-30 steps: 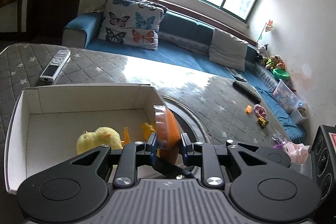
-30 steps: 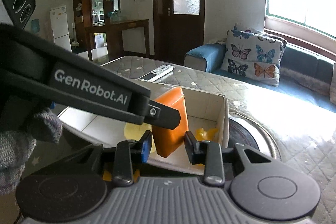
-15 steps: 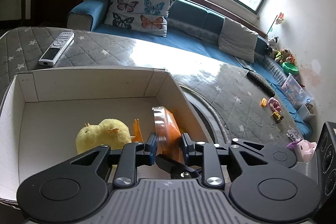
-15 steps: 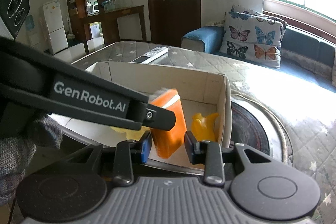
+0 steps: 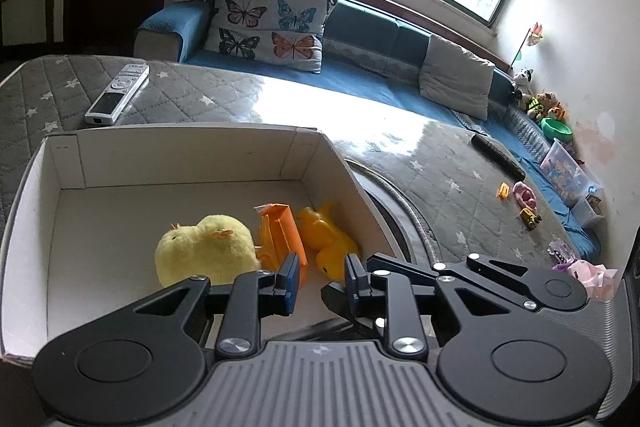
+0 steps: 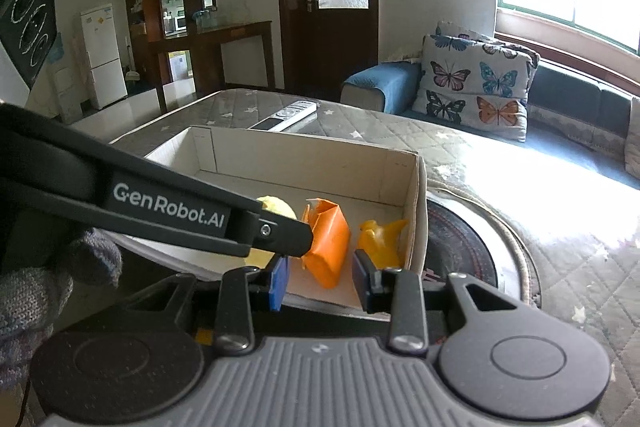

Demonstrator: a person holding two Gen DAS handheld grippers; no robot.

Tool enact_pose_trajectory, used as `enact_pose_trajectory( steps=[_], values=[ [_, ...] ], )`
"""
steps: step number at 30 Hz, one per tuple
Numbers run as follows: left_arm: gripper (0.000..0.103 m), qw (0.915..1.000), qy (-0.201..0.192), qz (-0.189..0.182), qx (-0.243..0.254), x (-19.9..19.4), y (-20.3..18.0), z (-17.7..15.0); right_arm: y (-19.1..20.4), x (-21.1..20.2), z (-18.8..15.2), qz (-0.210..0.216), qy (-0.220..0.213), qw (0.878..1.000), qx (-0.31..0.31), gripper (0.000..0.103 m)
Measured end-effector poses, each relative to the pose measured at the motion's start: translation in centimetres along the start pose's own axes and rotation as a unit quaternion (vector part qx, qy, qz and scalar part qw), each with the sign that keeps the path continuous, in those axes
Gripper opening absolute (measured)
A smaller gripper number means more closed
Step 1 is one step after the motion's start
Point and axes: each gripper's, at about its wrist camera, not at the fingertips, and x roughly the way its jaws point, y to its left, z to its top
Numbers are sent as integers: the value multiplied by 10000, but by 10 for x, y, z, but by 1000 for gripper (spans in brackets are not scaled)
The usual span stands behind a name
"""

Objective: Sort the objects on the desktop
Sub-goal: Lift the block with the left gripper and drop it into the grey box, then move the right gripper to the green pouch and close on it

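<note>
A white cardboard box stands on the grey quilted table. In it lie a yellow plush chick, an orange packet and a yellow rubber duck. My left gripper is open and empty, just above the box's near edge, behind the packet. In the right wrist view the box holds the orange packet and the duck; the chick is mostly hidden by the left gripper's arm. My right gripper is open and empty at the box's near wall.
A white remote lies on the table behind the box. A black remote, small toys and a pink item lie to the right. A round dark plate sits beside the box. A blue sofa runs along the far side.
The orange packet was held by my left gripper above the box. The jaws have opened and the packet now lies in the box between chick and duck. Both grippers have pulled back slightly.
</note>
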Motion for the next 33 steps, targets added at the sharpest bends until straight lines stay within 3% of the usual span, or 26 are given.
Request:
enact_pose_trajectory(
  steps=[10,21,26,33],
  values=[
    [28,9999,-142,42,53,-24,-5,-15,8,-31,-11,-73,-110,9998,-162,46],
    [28,9998,-200,-66,-9,-44,-3,-40,12,-58,-45,-100,-10,9997,-242,57],
    [28,9998,-143,-153,-4,-43,-7,-44,15,-56,-59,-107,116,9996,-226,66],
    [30,9995,-22,-294,87,-35,-16,-47,10,-45,-69,-83,261,9995,-135,68]
  ],
)
